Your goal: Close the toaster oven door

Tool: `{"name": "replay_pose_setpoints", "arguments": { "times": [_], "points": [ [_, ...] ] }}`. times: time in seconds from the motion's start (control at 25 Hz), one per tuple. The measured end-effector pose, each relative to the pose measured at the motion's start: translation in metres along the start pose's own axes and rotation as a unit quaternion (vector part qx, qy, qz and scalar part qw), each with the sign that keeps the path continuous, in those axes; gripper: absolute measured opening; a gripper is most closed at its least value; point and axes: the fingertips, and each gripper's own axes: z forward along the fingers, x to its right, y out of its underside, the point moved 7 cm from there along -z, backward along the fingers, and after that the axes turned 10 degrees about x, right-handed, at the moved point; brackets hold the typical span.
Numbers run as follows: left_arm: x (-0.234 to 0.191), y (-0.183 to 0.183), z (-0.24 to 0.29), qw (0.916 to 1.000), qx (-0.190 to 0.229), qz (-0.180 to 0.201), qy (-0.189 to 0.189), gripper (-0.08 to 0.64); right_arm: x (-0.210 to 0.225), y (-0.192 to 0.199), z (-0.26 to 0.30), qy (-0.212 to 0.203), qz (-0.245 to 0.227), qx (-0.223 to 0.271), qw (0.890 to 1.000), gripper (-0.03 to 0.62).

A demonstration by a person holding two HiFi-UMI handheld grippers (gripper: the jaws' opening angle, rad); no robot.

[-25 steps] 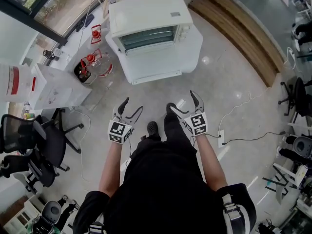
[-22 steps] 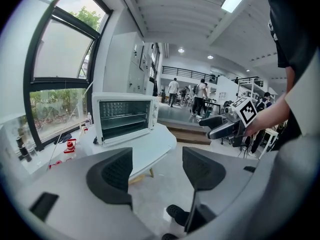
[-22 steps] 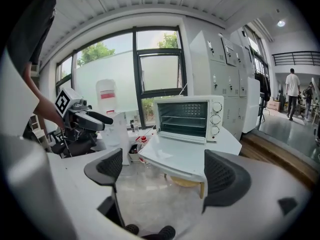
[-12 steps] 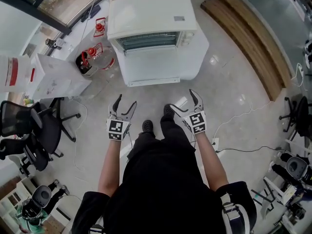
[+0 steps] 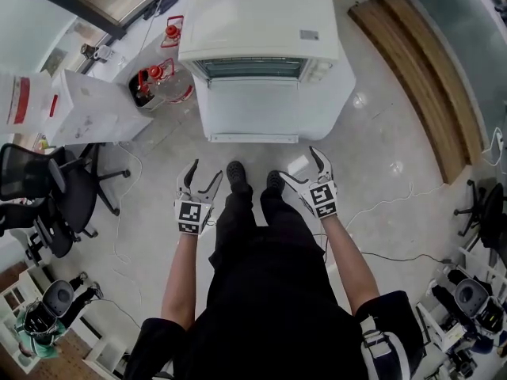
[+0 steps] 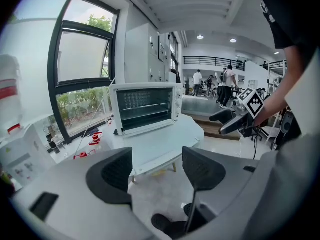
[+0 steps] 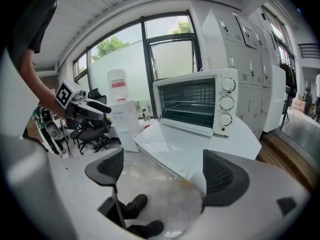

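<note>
A white toaster oven (image 5: 257, 22) stands on a white table (image 5: 339, 93) straight ahead in the head view. Its glass door (image 5: 253, 109) hangs open and lies flat toward me, its front edge (image 5: 255, 138) just beyond my shoes. My left gripper (image 5: 200, 182) and right gripper (image 5: 305, 169) hover open and empty above the floor, short of that edge. The left gripper view has the oven (image 6: 145, 106) beyond my open left gripper (image 6: 157, 171). In the right gripper view the flat door (image 7: 170, 144) lies just past my open right gripper (image 7: 162, 171).
Black office chairs (image 5: 47, 204) stand at the left. A white box (image 5: 87, 109) and red-capped bottles (image 5: 154, 85) sit left of the oven table. A wooden step (image 5: 428, 70) runs along the right. A cable (image 5: 396, 256) trails on the floor at my right.
I have stepped closer to the oven, which now sits nearer and more centred. Both grippers stayed open and level in front of me.
</note>
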Motion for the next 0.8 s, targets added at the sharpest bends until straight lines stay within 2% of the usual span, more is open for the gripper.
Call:
{"name": "replay_pose_setpoints", "arguments": {
  "times": [0.2,0.52,0.8],
  "points": [
    [-0.014,0.034,0.027,0.9999,-0.011,-0.011,-0.005,0.295,0.016,0.02,0.019,0.04,-0.012,-0.02,0.999,0.509],
    [-0.048,0.09,0.089,0.9992,-0.03,-0.012,-0.022,0.296,0.046,0.057,0.057,0.095,0.0,-0.032,0.995,0.509],
    [-0.05,0.146,0.131,0.9968,-0.074,-0.01,-0.029,0.296,0.062,0.094,0.085,0.125,-0.017,-0.047,0.991,0.509]
  ]
}}
